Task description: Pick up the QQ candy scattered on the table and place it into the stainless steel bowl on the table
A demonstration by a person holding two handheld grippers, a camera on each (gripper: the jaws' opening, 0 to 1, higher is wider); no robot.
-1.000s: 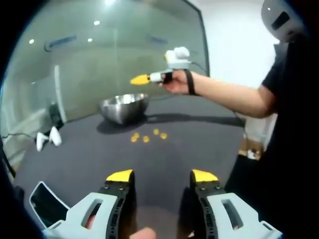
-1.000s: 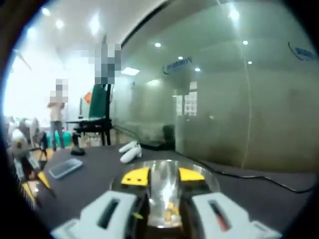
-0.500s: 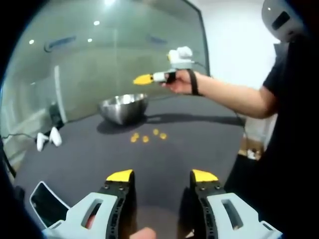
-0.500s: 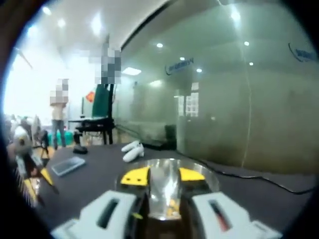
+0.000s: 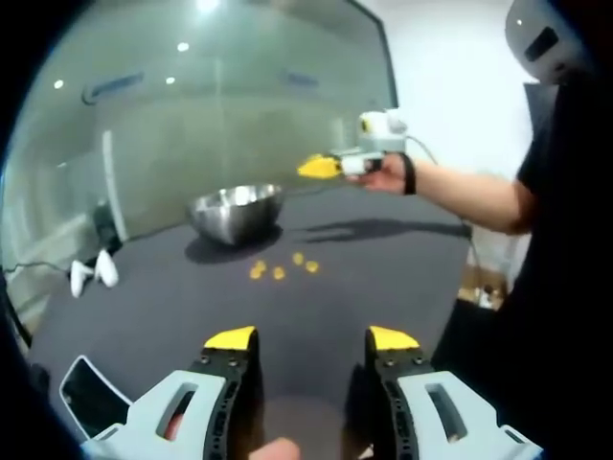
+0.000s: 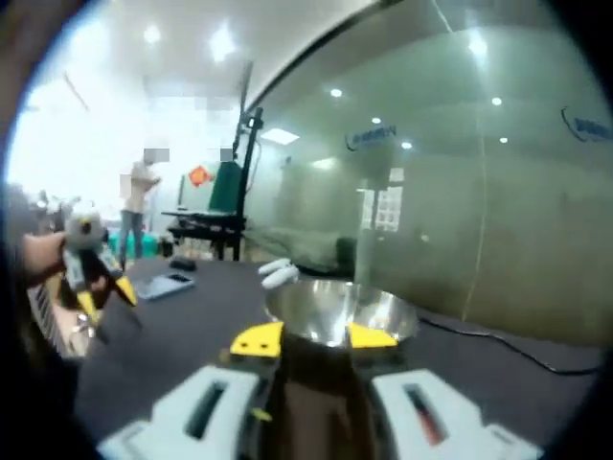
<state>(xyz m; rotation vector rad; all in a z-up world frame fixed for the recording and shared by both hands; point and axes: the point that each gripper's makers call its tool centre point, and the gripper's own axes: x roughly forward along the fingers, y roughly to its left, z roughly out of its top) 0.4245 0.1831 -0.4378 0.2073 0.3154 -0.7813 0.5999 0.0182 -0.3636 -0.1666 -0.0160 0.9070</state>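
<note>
The stainless steel bowl (image 5: pixel 237 209) stands on the dark table (image 5: pixel 364 287). Several yellow QQ candies (image 5: pixel 278 273) lie scattered just in front of it. My left gripper (image 5: pixel 311 337) is low over the near table, open and empty, well short of the candies. A hand holds my right gripper (image 5: pixel 321 167) in the air, to the right of the bowl and above its rim. In the right gripper view that gripper (image 6: pixel 314 337) is open with nothing between its yellow tips, and the bowl (image 6: pixel 340 311) sits just beyond them. The left gripper (image 6: pixel 91 259) shows at the far left there.
A phone (image 5: pixel 91 393) lies at the near left of the table, also seen as the phone (image 6: pixel 168 285). Two white objects (image 5: pixel 91 271) rest at the far left edge. A cable (image 6: pixel 508 350) runs behind the bowl. A glass wall backs the table. A person's arm (image 5: pixel 469 192) reaches across.
My right gripper has drawn back from over the bowl, moving right in the left gripper view; the bowl now sits farther ahead of its tips. The left gripper has stayed put.
</note>
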